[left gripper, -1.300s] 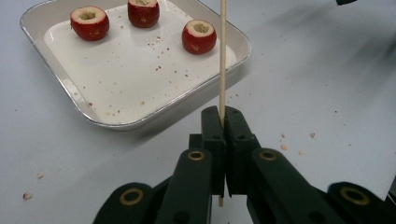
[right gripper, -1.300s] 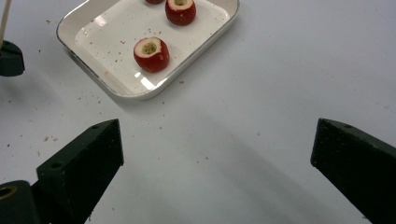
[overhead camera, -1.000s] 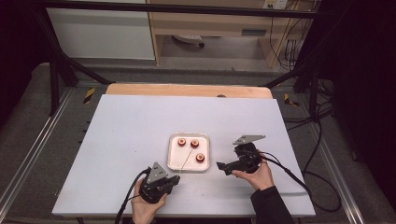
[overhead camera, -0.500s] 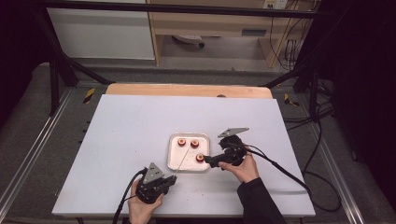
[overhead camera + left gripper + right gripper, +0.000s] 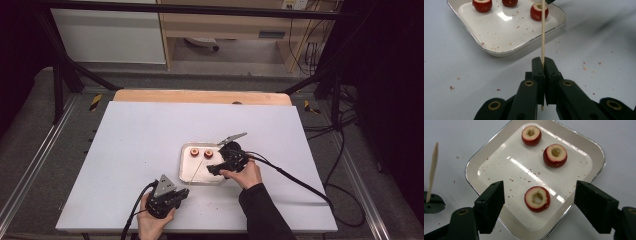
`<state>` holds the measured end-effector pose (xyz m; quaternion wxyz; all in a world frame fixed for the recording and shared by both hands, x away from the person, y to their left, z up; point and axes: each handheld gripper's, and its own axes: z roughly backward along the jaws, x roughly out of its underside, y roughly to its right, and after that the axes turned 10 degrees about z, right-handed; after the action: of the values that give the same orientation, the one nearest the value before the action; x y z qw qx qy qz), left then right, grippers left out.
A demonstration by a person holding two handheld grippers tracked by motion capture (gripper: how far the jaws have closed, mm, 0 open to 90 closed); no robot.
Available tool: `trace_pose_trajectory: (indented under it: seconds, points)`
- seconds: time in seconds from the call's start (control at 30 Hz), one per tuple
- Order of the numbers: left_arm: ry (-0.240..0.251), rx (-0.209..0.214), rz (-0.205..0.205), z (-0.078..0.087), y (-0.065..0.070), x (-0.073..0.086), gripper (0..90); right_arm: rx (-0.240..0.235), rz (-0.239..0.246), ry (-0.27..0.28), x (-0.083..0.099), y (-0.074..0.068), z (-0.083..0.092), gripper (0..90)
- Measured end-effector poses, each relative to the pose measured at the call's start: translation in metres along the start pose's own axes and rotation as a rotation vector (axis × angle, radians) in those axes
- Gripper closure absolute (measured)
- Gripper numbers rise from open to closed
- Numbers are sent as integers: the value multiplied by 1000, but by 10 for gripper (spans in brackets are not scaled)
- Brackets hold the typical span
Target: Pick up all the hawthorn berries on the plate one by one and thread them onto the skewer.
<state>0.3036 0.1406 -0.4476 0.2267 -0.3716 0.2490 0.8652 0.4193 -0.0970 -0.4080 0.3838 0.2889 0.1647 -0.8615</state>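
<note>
A white tray (image 5: 499, 167) holds three red cored fruits. My right gripper (image 5: 539, 195) hangs over the tray's near part, and the nearest fruit (image 5: 537, 199) lies between its jaws. The jaws have just been closing, but neither pad touches the fruit, so the gripper is open. The other two fruits (image 5: 531, 135) (image 5: 555, 155) lie farther back. My left gripper (image 5: 543, 62) is shut on a thin wooden skewer (image 5: 543, 37) that points up toward the tray (image 5: 499, 37). In the high view the left gripper (image 5: 182, 194) rests in front of the tray and the right gripper (image 5: 212, 169) is at its right side.
Red crumbs are scattered on the white tabletop (image 5: 140, 140) around the tray. A wooden strip (image 5: 200, 96) runs along the table's far edge. Cables trail from both grippers toward the near and right edges.
My right gripper has moved left and a little away from me, from beside the tray to over it. The left gripper and skewer have stayed in place.
</note>
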Motion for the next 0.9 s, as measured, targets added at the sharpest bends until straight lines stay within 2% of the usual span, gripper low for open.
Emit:
trace_pose_trajectory:
  seconds: [0.07,0.17,0.3,0.77,0.9]
  points:
    - [-1,0,2,0,0,0,884,-10,13,-24,-2,-1,-4,274]
    - [-1,-1,2,0,-1,0,884,-19,-1,-32,-4,0,-9,317]
    - [-2,-2,0,0,-1,0,883,-11,3,-70,-3,2,-16,370]
    - [-11,0,-2,-1,0,1,883,-12,-1,-101,0,3,-27,522]
    - [-12,-1,-2,-2,0,1,883,-15,-16,-100,1,2,-27,572]
